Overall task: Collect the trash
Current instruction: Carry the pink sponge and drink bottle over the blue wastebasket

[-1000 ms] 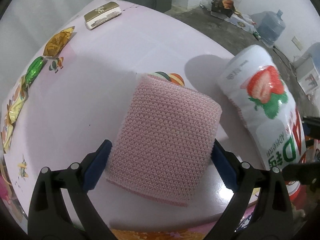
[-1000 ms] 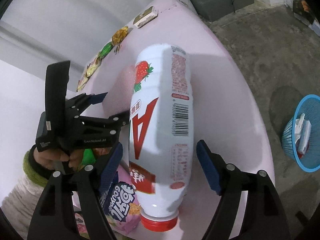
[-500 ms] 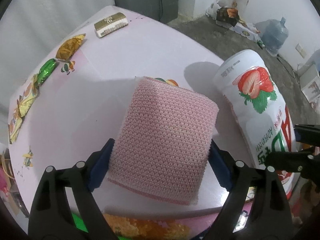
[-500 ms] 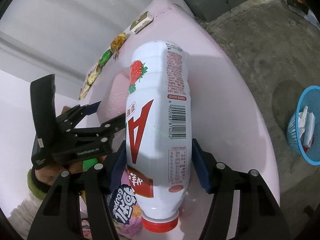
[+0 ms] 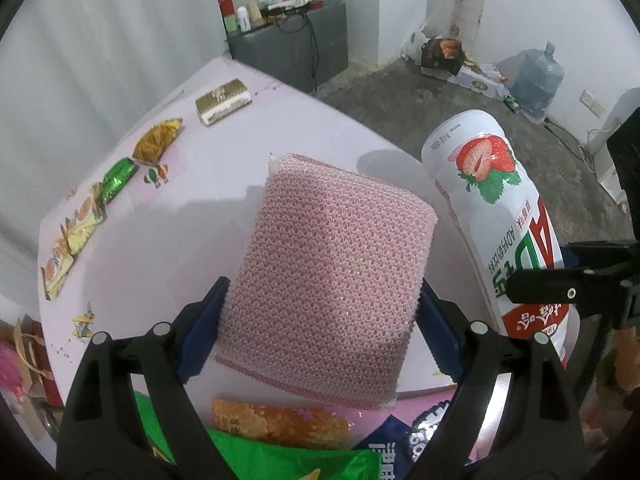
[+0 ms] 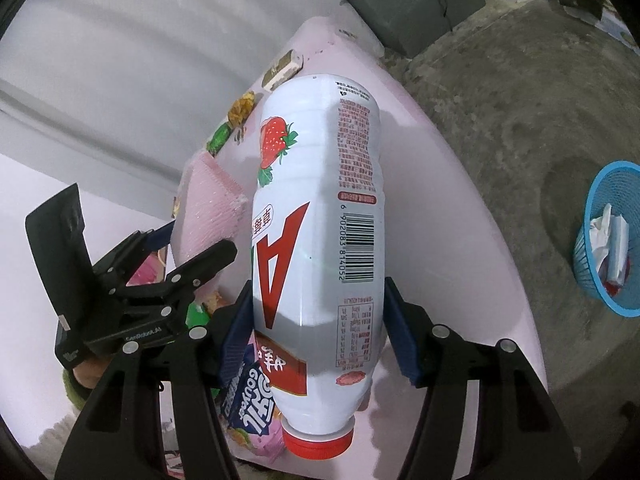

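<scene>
Left tongs point(image 5: 320, 320) clamped on the pink sponge point(image 5: 328, 264), right tongs point(image 6: 316, 332) clamped on the strawberry bottle point(image 6: 320, 216), both just above the pink surface point(image 5: 160, 208); grips look secure. Best carry them level to the blue basket point(image 6: 612, 240) on the floor; watch the bottle doesn't slip.

Rough knitted sponge point(image 5: 328, 280), glossy plastic bottle point(image 6: 320, 216)

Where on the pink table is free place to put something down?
The table is bare in the middle, between the wrapper row on its left edge, the gold box and the held pink sponge. The near edge is crowded with snack bags.
</scene>
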A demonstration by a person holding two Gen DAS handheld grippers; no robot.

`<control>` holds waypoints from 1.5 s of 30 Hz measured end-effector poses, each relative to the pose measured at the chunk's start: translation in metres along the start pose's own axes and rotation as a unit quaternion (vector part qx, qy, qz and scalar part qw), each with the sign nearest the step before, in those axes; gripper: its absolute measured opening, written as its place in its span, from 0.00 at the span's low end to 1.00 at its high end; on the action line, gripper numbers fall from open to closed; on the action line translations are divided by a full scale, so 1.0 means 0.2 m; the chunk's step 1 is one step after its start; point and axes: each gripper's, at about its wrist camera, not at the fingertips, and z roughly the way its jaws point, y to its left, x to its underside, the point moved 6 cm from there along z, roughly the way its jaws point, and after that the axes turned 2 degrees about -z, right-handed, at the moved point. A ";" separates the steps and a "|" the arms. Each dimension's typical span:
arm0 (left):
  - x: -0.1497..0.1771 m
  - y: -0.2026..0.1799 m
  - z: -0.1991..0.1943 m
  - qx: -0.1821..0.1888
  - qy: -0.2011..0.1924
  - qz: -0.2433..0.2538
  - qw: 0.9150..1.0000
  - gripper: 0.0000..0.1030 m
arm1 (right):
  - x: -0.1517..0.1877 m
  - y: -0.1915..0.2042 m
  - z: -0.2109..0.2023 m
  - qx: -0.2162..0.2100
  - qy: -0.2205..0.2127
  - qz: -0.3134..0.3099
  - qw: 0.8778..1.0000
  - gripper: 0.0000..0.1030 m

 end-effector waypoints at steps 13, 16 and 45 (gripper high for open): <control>-0.01 -0.14 -0.22 -0.030 -0.055 0.045 0.997 0.81 | 0.05 0.01 -0.16 -0.016 -0.028 -0.001 0.999 0.58; -0.01 -0.18 -0.27 -0.035 -0.069 0.057 0.995 0.81 | 0.07 0.00 -0.20 -0.020 -0.036 -0.001 0.999 0.58; -0.24 -0.93 -0.20 0.141 -0.037 0.091 0.985 0.81 | 0.34 -0.77 -0.84 -0.002 -0.197 0.177 0.964 0.58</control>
